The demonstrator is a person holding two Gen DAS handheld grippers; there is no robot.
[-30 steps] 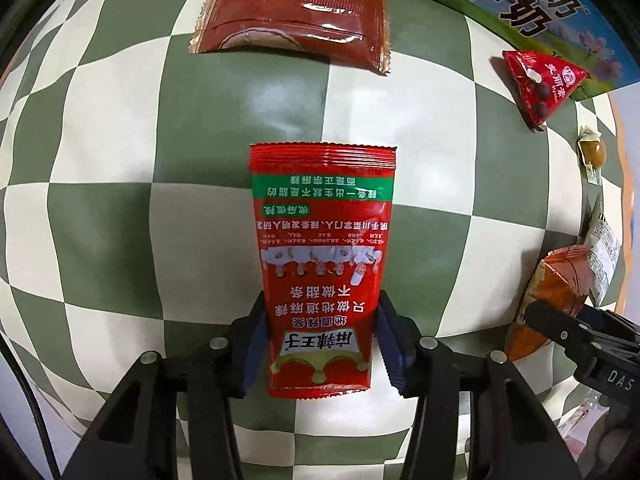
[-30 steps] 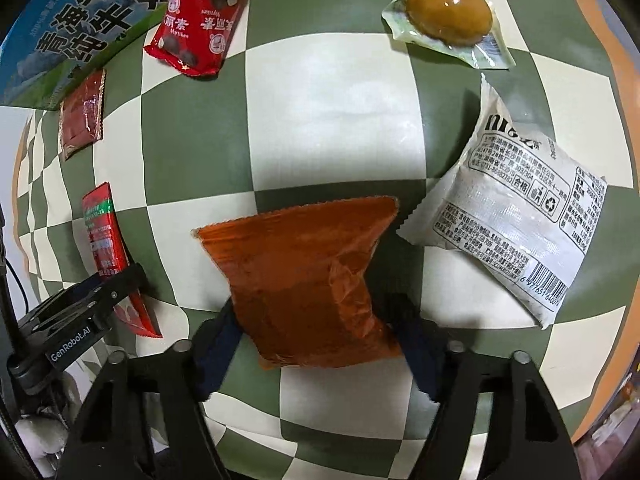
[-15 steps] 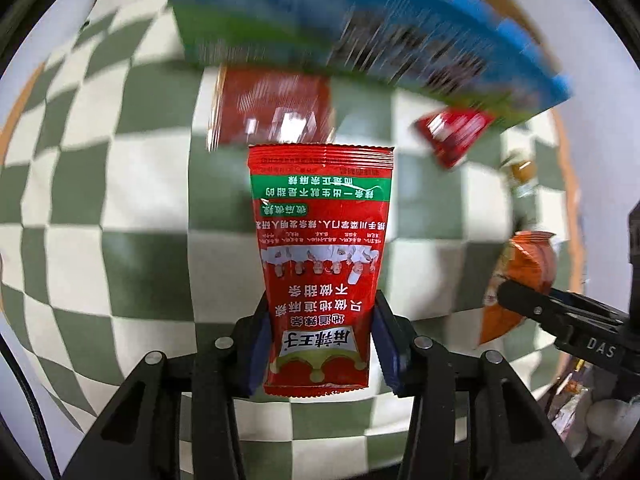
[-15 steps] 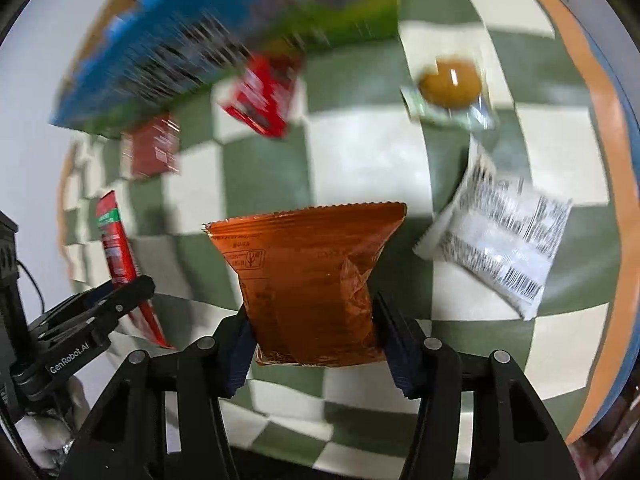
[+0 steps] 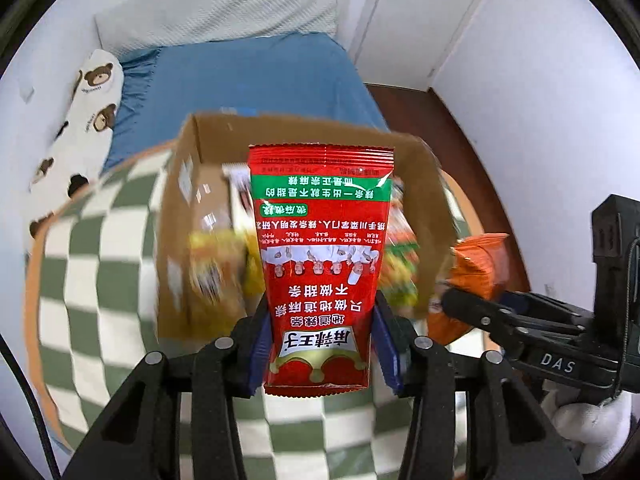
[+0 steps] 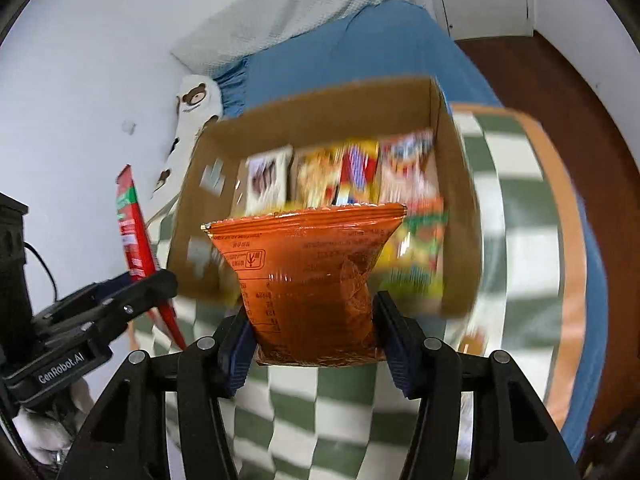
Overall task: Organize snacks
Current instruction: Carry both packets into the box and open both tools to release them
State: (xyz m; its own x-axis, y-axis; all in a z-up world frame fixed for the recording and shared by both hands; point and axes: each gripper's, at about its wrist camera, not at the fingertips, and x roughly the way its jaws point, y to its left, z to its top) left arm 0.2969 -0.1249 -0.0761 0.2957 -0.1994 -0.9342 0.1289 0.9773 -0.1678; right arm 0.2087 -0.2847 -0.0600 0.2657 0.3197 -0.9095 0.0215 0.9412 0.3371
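Note:
My left gripper (image 5: 320, 340) is shut on a tall red snack packet with a green band (image 5: 320, 264), held upright in the air. My right gripper (image 6: 316, 332) is shut on a crinkled orange snack bag (image 6: 308, 276). Both hang in front of an open cardboard box (image 5: 188, 216) that stands on the green-and-white checked cloth (image 5: 92, 264). Several colourful snack packs (image 6: 344, 176) stand in a row inside the box (image 6: 320, 112), blurred. In the left wrist view the orange bag (image 5: 476, 264) and right gripper (image 5: 472, 304) show at the right; the red packet (image 6: 132, 232) shows at the left of the right wrist view.
Behind the box lies a bed with a blue sheet (image 5: 248, 76), a grey pillow (image 5: 216, 12) and a bear-print pillow (image 5: 84, 116). White walls and a door (image 5: 420, 16) stand beyond, with dark wood floor (image 6: 560, 92) at the right.
Both grippers have risen from the cloth with their packets and tilted up, so the open box and the bed came into view. The right jaws closed onto the orange bag.

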